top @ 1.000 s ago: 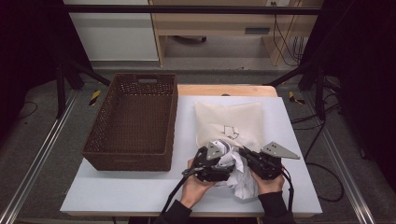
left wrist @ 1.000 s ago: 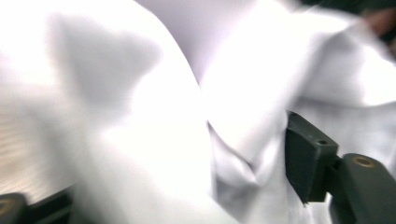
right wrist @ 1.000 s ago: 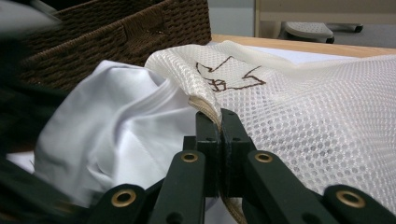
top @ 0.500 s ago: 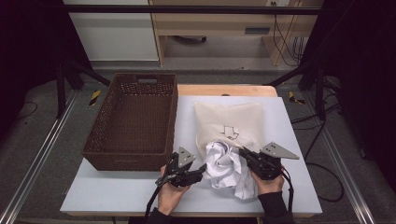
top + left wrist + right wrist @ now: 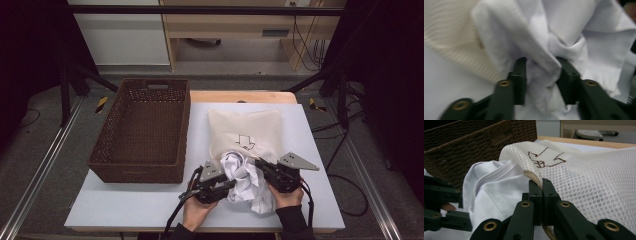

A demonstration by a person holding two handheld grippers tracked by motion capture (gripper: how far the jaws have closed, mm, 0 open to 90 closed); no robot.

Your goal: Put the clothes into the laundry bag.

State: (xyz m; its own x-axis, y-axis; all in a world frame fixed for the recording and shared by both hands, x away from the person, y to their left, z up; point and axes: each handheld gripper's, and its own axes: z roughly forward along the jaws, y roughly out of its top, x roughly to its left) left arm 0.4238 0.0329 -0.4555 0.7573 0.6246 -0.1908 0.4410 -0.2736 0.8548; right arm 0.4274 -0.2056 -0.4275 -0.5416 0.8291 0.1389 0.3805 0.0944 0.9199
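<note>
The white garment [image 5: 245, 180] lies crumpled at the near edge of the table [image 5: 125, 207], half out of the mouth of the cream mesh bag [image 5: 245, 127], which lies flat just right of the brown wicker basket [image 5: 142, 132]; the left claw [image 5: 541, 80] has just been closing and now has a bunched fold of the garment between its jaws, the cloth squeezed between the pads; the right claw [image 5: 541, 195] is pressed together on the bag's hemmed rim, lifting that edge over the garment; both hands sit close together at the table's near side.
</note>
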